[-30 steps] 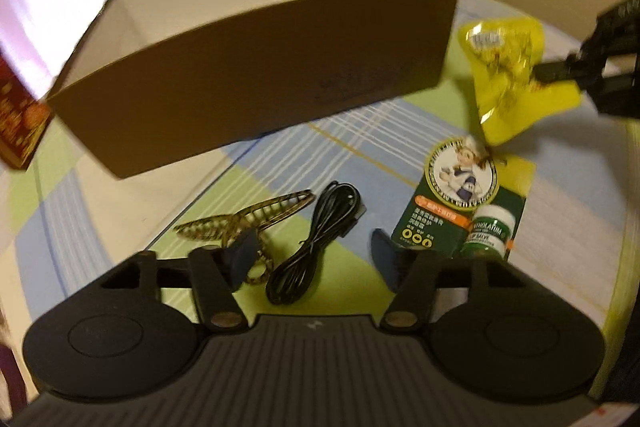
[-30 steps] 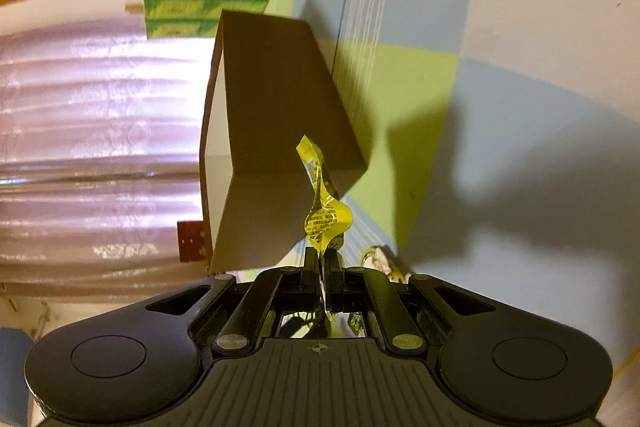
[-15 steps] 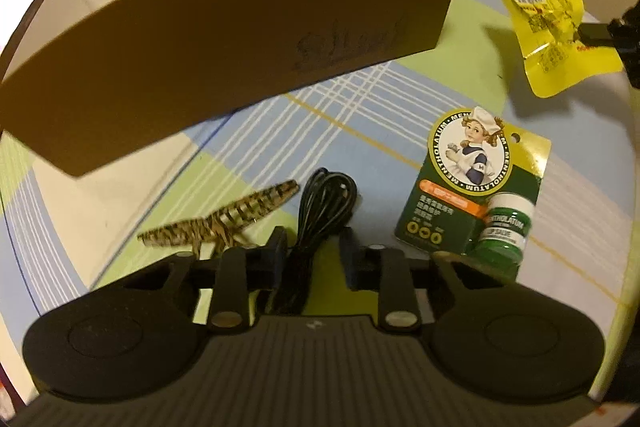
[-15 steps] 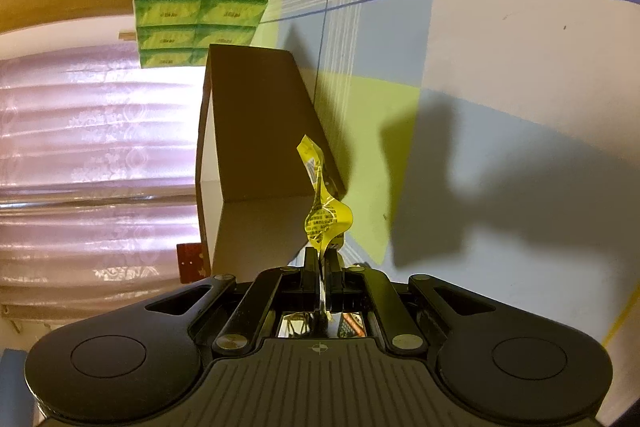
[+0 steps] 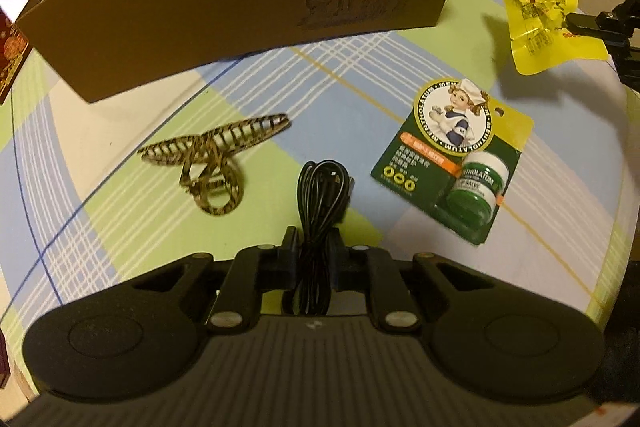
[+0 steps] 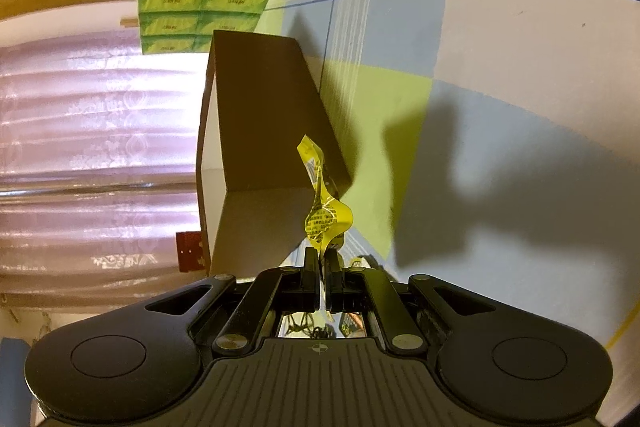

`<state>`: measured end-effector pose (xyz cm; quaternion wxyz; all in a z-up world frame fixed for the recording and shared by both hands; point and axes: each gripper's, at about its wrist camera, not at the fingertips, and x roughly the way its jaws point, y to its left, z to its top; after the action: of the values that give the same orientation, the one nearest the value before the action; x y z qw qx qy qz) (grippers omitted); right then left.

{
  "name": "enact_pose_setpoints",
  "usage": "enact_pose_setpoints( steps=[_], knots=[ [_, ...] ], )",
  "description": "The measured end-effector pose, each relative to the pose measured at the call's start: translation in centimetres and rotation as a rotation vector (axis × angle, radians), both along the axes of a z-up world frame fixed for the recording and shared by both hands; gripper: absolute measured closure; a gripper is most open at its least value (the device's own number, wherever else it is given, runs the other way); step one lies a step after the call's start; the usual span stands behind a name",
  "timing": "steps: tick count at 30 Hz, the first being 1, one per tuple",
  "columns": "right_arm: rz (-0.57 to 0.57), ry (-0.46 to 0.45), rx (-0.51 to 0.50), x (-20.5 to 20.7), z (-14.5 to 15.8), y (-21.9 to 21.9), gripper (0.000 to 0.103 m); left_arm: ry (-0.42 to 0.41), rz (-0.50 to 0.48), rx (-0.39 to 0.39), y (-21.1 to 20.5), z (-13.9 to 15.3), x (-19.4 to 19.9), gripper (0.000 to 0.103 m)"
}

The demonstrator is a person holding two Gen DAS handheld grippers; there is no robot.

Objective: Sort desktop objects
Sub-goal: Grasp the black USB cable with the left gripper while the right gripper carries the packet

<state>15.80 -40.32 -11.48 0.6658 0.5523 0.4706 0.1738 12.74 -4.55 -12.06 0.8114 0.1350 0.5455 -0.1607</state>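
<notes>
The brown box spans the far side at 12 o'clock; bare checked tablecloth lies open between it and the left gripper. A hair clip sits at 10 o'clock, a balm card at 2. The left jaws have just closed on the black cable. The right gripper pinches the yellow packet above the cloth, near the box's corner

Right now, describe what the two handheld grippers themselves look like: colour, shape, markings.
Both are matte black plastic. The left gripper has a ribbed central housing with a small emblem, two round disc-shaped lobes at the sides, angled linkage bars with silver pivot pins, and short flat fingers. The right gripper matches it. No hand, sleeve or gripper wiring shows.
</notes>
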Motion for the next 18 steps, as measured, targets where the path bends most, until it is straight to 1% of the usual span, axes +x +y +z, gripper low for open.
enact_pose_setpoints(
  steps=[3, 8, 15, 18],
  knots=[
    [0.013, -0.001, 0.003, 0.0, 0.1, 0.1, 0.103, -0.001, 0.016, -0.002, 0.2, 0.2, -0.6, 0.092],
    [0.015, -0.007, 0.015, -0.3, 0.4, -0.1, 0.103, -0.01, 0.049, -0.033, 0.5, 1.0, -1.4, 0.092],
    [0.013, -0.016, 0.032, -0.7, 1.3, -0.7, 0.103, -0.055, 0.088, -0.094, 1.0, 3.4, -2.3, 0.092],
    [0.011, -0.02, 0.053, -0.9, 1.8, -1.0, 0.103, -0.075, 0.096, -0.113, 1.1, 4.7, -2.7, 0.092]
  ],
)
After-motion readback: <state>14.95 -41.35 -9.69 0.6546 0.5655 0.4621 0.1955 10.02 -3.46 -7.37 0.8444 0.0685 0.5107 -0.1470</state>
